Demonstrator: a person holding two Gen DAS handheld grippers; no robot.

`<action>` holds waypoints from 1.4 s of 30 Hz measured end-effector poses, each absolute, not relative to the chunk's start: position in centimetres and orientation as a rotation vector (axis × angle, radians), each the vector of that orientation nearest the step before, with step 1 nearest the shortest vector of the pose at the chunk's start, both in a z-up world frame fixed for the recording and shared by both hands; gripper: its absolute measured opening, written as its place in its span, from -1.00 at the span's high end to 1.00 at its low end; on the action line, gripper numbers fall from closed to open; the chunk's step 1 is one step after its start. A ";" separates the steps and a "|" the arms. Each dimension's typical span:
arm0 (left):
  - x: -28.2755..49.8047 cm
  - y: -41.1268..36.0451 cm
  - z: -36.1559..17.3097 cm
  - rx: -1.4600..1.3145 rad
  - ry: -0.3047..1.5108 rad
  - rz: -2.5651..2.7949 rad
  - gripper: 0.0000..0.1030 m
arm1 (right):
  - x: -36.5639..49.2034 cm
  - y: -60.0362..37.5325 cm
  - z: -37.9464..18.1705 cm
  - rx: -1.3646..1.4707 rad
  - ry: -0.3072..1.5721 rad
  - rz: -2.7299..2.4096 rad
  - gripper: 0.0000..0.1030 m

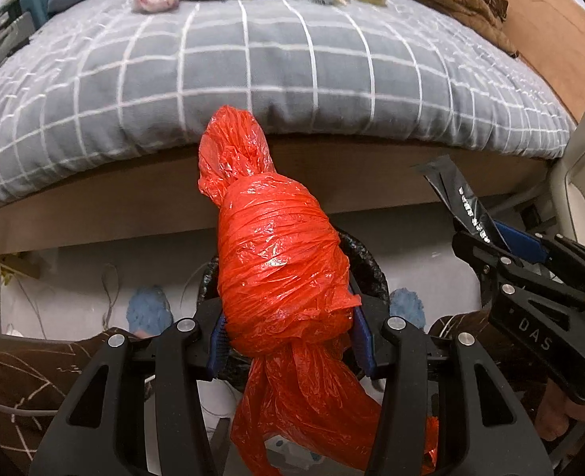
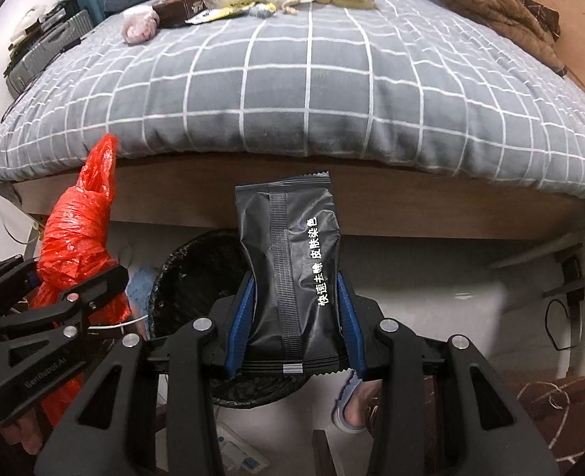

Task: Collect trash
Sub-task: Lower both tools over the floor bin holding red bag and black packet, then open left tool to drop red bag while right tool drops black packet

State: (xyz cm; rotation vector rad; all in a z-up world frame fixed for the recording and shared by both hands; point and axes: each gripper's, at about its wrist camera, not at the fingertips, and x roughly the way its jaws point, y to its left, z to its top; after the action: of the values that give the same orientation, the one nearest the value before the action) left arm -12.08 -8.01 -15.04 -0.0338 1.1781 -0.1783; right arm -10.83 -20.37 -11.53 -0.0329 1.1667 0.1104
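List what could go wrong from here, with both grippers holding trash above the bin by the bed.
1. The red plastic bag in the left gripper is bulky and looks about as wide as the black-lined bin, so it may catch on the rim or land outside.
2. The black pouch in the right gripper sits over the bin's near edge and could drop beside it.
3. The two grippers are close together and might collide.

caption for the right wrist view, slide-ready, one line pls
Right gripper jaws clamp a black pouch above the black-lined bin beside the bed.
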 end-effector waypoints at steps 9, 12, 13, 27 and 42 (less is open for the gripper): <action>-11.0 -10.5 -16.9 -0.012 1.221 -0.221 0.06 | -10.5 -23.4 -12.9 -0.010 1.193 0.050 0.25; -10.7 -11.5 -17.4 0.000 1.231 -0.233 0.06 | -10.7 -24.7 -13.2 0.000 1.197 0.027 0.25; -10.6 -11.6 -17.6 0.002 1.234 -0.237 0.06 | -10.8 -25.0 -13.3 0.004 1.199 0.021 0.25; -10.2 -10.9 -20.0 0.010 1.256 -0.209 -0.31 | -10.4 -25.0 -14.2 0.000 1.206 0.023 0.25; -10.0 -5.3 -17.4 0.004 1.151 -0.105 -0.83 | -9.4 -20.6 -12.8 -0.027 1.170 0.114 0.25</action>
State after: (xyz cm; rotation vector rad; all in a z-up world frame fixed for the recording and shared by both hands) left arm -9.99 -5.33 -17.37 0.0035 1.1506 -0.1050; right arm -9.38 -20.60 -12.80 -0.0268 1.1697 0.1144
